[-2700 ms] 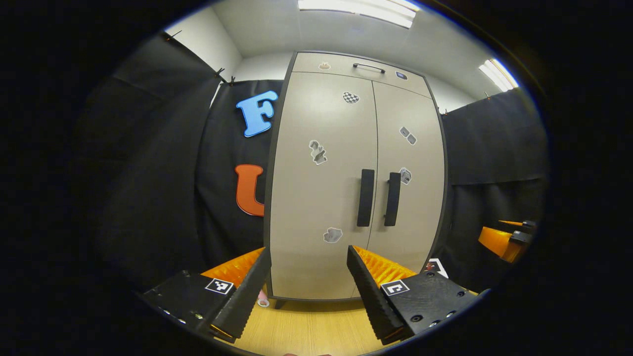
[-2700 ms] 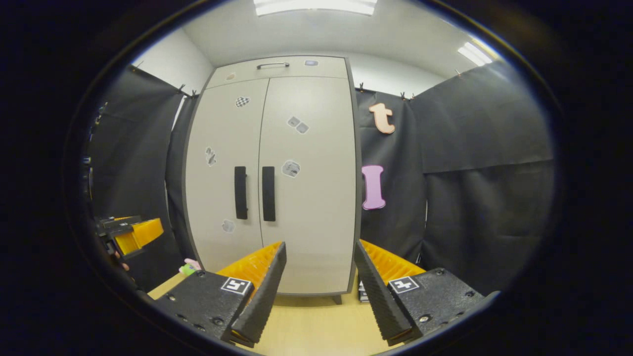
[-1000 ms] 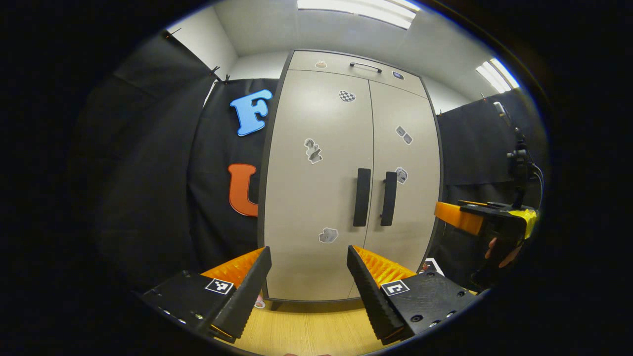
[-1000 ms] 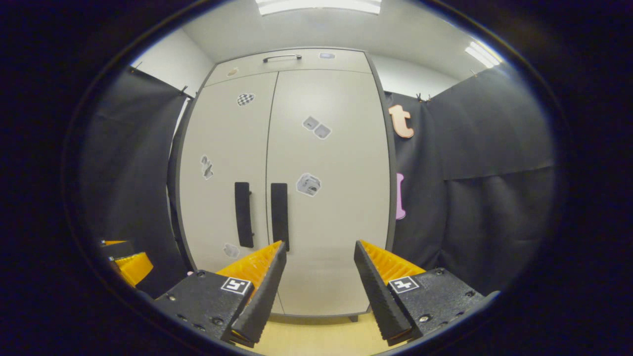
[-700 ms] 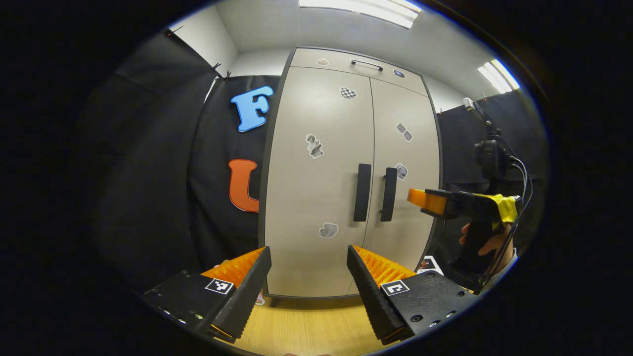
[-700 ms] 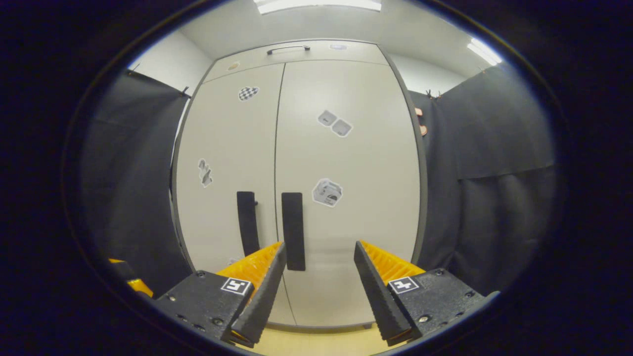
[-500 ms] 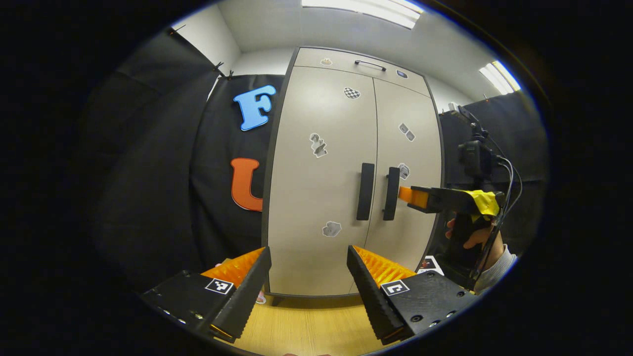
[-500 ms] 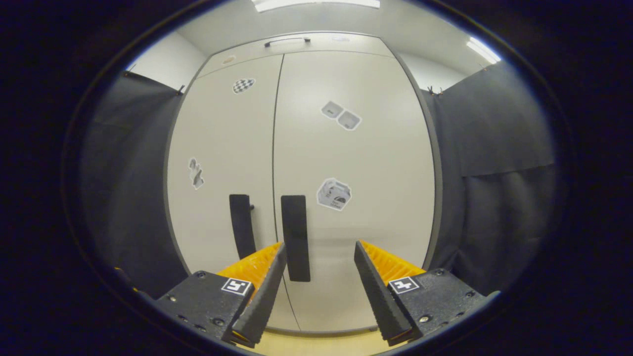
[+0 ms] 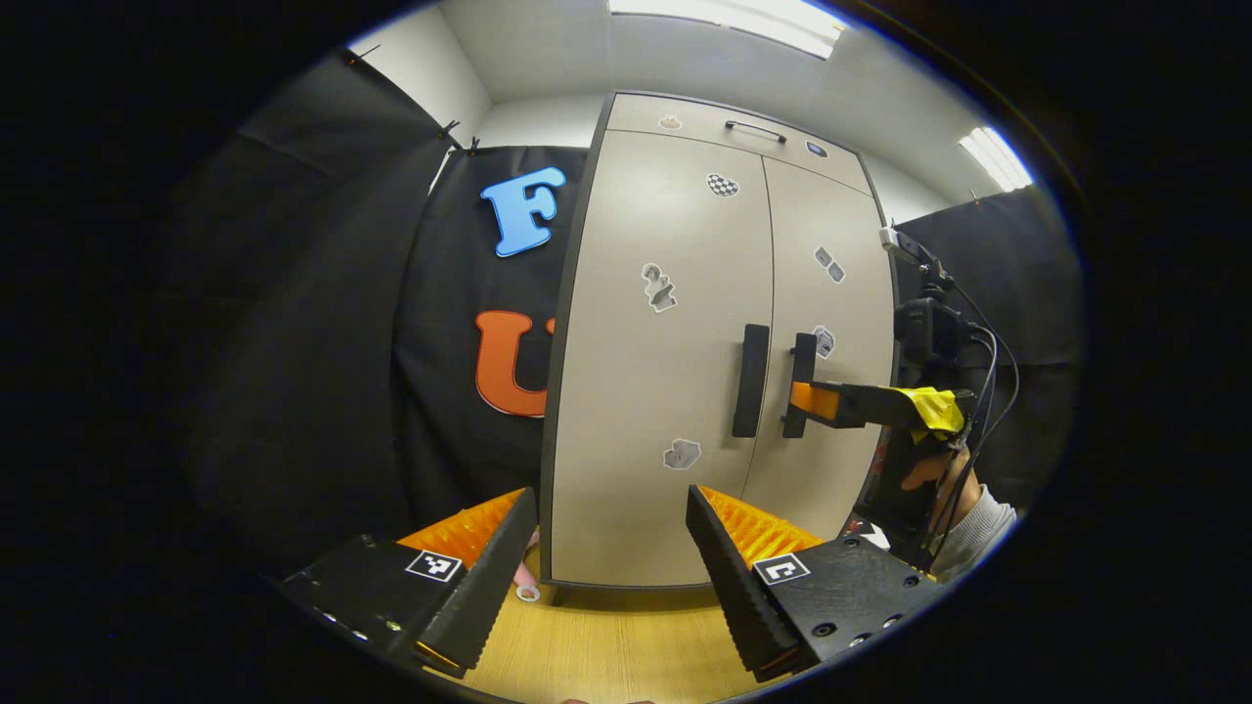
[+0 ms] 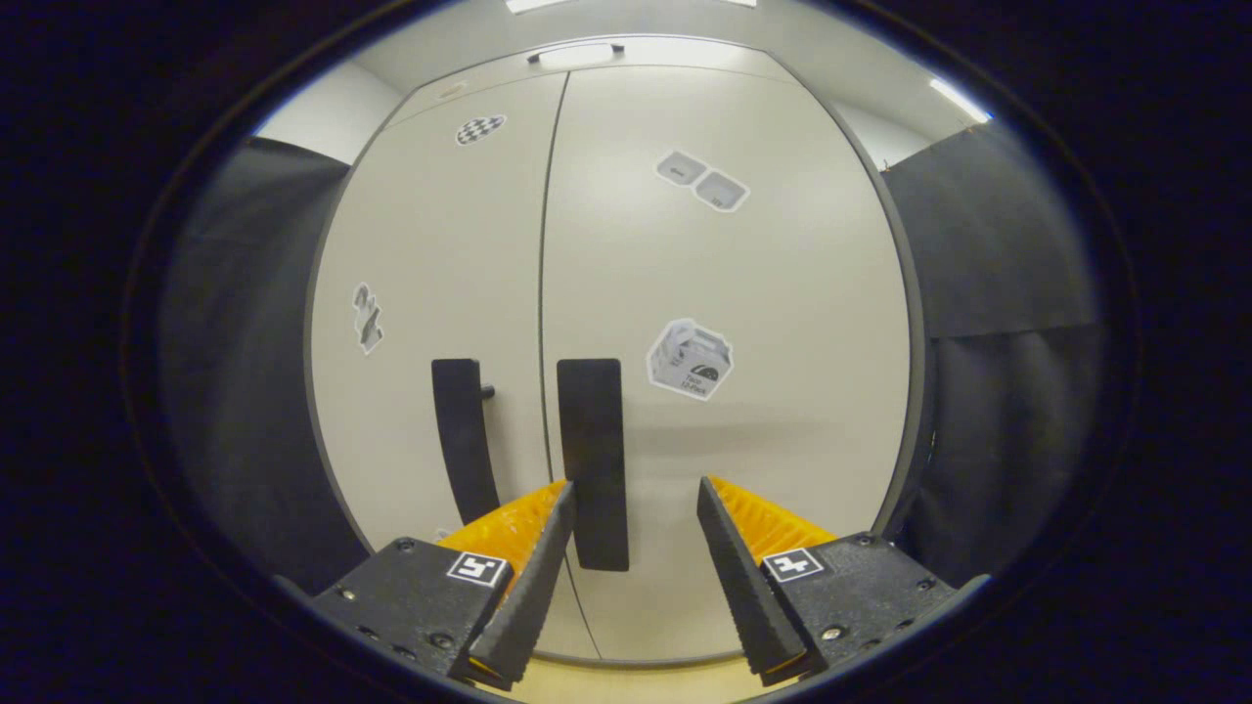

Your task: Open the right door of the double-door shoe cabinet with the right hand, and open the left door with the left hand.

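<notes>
The beige double-door shoe cabinet stands in front of me with both doors closed. Two black vertical handles flank the centre seam: the left door's handle and the right door's handle. In the left gripper view, my left gripper is open and low, well short of the cabinet, while the right gripper reaches in from the right with its tips at the right handle. In the right gripper view, my right gripper is open, and the right handle stands close inside its left finger. The left handle lies beside it.
Above the doors is a top drawer with a thin handle. A person's hand and a sleeve hold the right gripper at the cabinet's right. The wooden floor runs to the cabinet's base, where a small pink thing lies. Black cloth walls stand on both sides.
The right gripper has moved forward and up to the right door's handle, which now sits between its fingers. The left gripper has barely moved, swinging slightly left. Both doors remain closed.
</notes>
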Available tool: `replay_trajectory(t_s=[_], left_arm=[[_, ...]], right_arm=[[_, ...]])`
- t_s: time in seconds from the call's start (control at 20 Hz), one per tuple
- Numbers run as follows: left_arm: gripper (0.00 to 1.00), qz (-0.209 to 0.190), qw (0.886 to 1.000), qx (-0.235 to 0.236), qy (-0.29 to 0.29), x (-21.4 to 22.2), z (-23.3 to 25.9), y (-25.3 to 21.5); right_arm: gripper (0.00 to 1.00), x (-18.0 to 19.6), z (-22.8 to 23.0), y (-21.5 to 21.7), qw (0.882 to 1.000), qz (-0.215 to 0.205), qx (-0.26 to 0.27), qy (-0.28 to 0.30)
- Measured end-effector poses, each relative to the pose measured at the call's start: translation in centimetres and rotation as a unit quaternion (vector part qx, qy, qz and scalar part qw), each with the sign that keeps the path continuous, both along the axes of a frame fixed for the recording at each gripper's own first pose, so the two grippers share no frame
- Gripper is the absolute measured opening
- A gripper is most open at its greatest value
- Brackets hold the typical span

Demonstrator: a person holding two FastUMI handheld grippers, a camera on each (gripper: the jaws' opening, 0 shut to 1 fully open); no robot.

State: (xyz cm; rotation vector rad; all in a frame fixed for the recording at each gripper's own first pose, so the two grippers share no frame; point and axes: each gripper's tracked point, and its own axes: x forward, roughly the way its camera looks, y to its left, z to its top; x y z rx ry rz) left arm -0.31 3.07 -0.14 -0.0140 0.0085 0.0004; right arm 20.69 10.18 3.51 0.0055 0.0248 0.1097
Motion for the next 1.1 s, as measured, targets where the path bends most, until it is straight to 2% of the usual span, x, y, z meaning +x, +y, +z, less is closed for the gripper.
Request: replay_trajectory(t_s=[0.35,0.4,0.45,0.5,0.6,0.7,0.8,0.9,0.95,1.0,1.1], left_arm=[[0.92,-0.005,1.0,0.002,0.0,0.2,-0.1,0.0],[0.92,-0.003,1.0,0.002,0.0,0.2,-0.1,0.2],[0.92,-0.001,1.0,0.001,0.0,0.2,-0.1,0.5],[0.92,0.002,1.0,0.001,0.0,0.2,-0.1,0.7],[0.92,0.008,1.0,0.0,0.002,0.3,-0.2,1.2],[0.92,0.014,1.0,-0.001,0.002,0.4,-0.2,1.6],[0.92,0.017,1.0,-0.002,0.002,0.6,-0.2,1.9],[0.92,0.017,1.0,-0.003,0.001,0.8,-0.2,1.8],[0.92,0.016,1.0,-0.002,0.0,0.9,-0.2,1.8],[0.92,0.016,1.0,0.0,-0.001,0.9,-0.2,1.8],[0.92,0.015,1.0,0.001,0.0,1.1,-0.4,1.7]], right_arm=[[0.8,1.3,-0.3,0.4,1.0,-0.004,-0.003,0.005],[0.75,1.7,-0.5,0.4,1.0,-0.004,-0.003,0.01],[0.79,2.0,-0.7,0.5,1.0,-0.003,-0.001,0.013],[0.75,2.1,-0.9,0.7,1.0,-0.003,0.003,0.015],[0.78,2.5,-1.0,0.9,1.0,0.0,0.01,0.015],[0.73,2.5,-1.0,0.8,1.0,-0.002,0.01,0.016],[0.67,2.7,-0.9,0.9,1.0,-0.005,0.007,0.009],[0.6,2.6,-0.8,1.6,1.0,0.011,0.013,0.004],[0.46,2.6,-1.0,1.9,1.0,0.011,0.015,0.004],[0.38,2.6,-0.8,1.7,1.0,0.009,0.01,-0.001],[0.33,2.6,-0.7,1.7,1.0,0.011,-0.004,-0.008]])
